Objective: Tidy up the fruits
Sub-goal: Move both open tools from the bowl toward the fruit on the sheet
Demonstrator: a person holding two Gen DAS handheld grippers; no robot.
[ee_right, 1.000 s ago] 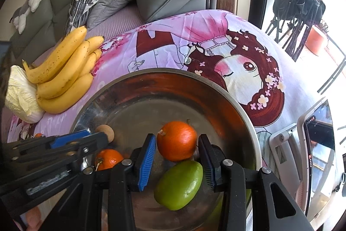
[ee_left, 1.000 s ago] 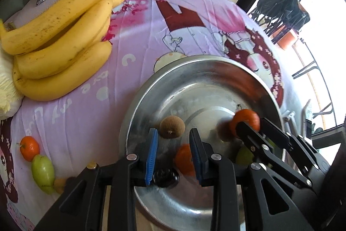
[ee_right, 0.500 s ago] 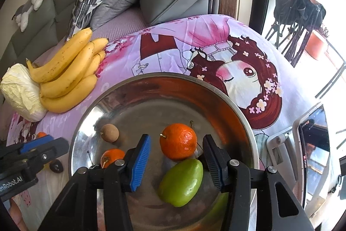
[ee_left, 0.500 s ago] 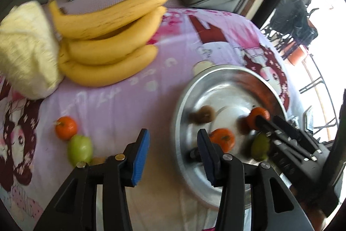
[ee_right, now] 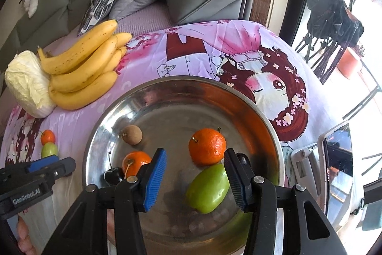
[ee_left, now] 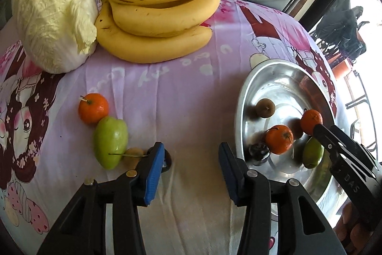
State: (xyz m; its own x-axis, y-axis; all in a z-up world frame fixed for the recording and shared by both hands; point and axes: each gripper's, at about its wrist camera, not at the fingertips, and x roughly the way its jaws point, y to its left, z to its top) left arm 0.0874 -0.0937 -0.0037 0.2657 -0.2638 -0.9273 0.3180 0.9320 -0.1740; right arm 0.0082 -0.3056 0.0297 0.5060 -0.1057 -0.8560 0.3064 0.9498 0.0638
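Steel bowl point(ee_left: 241, 126) now right of empty left claw point(ee_left: 191, 171).

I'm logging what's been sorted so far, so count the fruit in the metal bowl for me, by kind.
Tangerines: 2
Green fruit: 1
Brown round fruit: 1
Dark cherry: 1
Total: 5

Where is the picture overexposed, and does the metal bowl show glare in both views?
Left wrist view: the window at the right edge is blown out white; the metal bowl gleams bright along its rim. Right wrist view: the window is also washed out; the bowl's wall reflects orange.
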